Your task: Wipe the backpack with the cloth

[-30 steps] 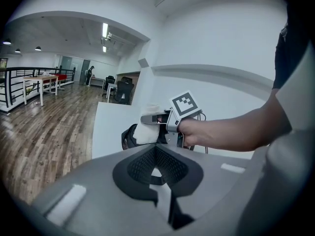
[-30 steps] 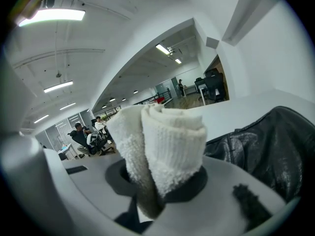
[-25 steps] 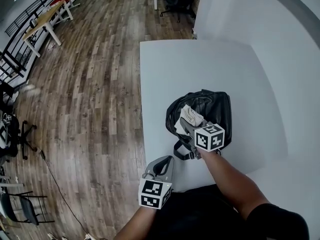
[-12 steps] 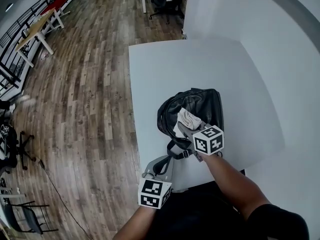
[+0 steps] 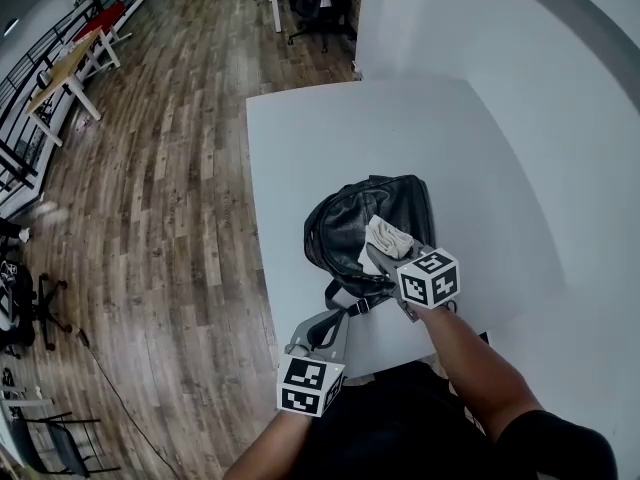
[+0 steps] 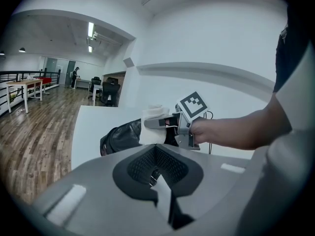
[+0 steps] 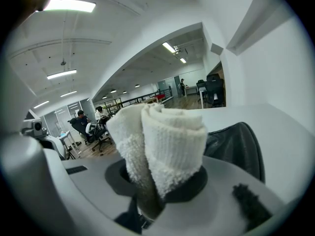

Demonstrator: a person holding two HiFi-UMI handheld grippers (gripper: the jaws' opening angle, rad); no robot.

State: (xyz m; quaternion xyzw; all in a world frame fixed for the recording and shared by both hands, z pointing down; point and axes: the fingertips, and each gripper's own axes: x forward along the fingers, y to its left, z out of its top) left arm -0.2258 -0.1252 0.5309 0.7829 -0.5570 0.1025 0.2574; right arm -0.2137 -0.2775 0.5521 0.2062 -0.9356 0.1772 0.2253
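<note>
- Jaws of your right gripper (image 7: 156, 193) are clamped on the cloth (image 7: 170, 141). It is pinched low down, so a thick folded wad stands out past the tips. That puts soft towelling, not hard jaw, against the bag.
- From the head view, that wad sits on the upper face of the backpack (image 5: 345, 228), toward its near right part. Your gripper slants down onto it from your side. I judge it to be in contact and mid-wipe, though the touch itself is not plain.
- Jaws of your left gripper (image 5: 320, 333) are together with nothing between them. It hangs off the near edge of the table (image 5: 300, 138), close to the bag but apart from it. My guess is that you park it there to leave the wiping path free. It also means nothing steadies the bag while you rub.
- Backpack position: it lies flat on the white table, toward the near left part and well apart from the far edge.
- Long axis: as I read it, the bag runs slantwise, from near left to far right. The end toward the left edge is rounder and the far right end squarer.
- A strap (image 5: 342, 296) trails from its near side toward you, reaching close to the table's edge. I cannot tell which end is the top.
- Strokes along that slant would cover the length of the face.
</note>
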